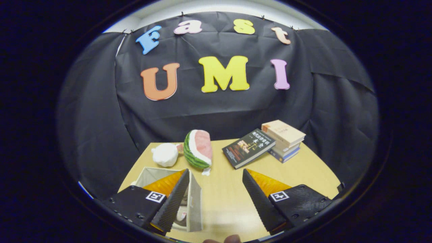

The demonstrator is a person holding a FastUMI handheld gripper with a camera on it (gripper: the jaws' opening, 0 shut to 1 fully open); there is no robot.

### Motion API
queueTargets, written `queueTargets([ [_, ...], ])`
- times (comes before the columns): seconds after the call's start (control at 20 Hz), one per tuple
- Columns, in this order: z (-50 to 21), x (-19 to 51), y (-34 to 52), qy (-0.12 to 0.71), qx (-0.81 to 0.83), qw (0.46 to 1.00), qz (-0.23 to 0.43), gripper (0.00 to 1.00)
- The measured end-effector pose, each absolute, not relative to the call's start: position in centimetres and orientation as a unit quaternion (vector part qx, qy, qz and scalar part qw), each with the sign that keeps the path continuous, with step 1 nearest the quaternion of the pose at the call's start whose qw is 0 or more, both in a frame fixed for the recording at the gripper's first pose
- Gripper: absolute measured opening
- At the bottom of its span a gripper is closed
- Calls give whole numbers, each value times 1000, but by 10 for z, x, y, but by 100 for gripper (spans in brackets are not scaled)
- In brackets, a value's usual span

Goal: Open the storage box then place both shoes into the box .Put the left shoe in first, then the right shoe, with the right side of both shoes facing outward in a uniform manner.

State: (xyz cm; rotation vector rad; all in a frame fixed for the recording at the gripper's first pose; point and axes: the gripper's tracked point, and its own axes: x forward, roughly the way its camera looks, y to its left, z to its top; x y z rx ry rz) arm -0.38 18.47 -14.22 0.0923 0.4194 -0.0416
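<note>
Gripper view: gripper [214, 175] fingers spread, empty; storage box [195, 206] under left finger

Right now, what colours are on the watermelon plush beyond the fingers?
Green striped rind, white band, pink flesh: watermelon plush, gripper view. Gripper open.

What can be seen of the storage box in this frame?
The storage box is a pale, fabric-looking bin with soft straight walls, standing upright on the wooden table. Its top is open. Inside, something shows low down, too hidden to identify. It sits just in front of the watermelon plush and white plush. The hand-held gripper is open, and its left finger overlaps the box; whether they touch cannot be told.
</note>
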Motion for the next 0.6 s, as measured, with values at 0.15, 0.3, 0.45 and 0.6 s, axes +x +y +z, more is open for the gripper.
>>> queueTargets([
  [0.15,-124,-13,158,189,44,981,-30,96],
  [0.3,-95,-21,136,156,43,986,-39,96],
  [0.45,-74,-28,124,137,44,989,-36,96],
  [0.6,-60,-34,116,123,46,991,-34,96],
])
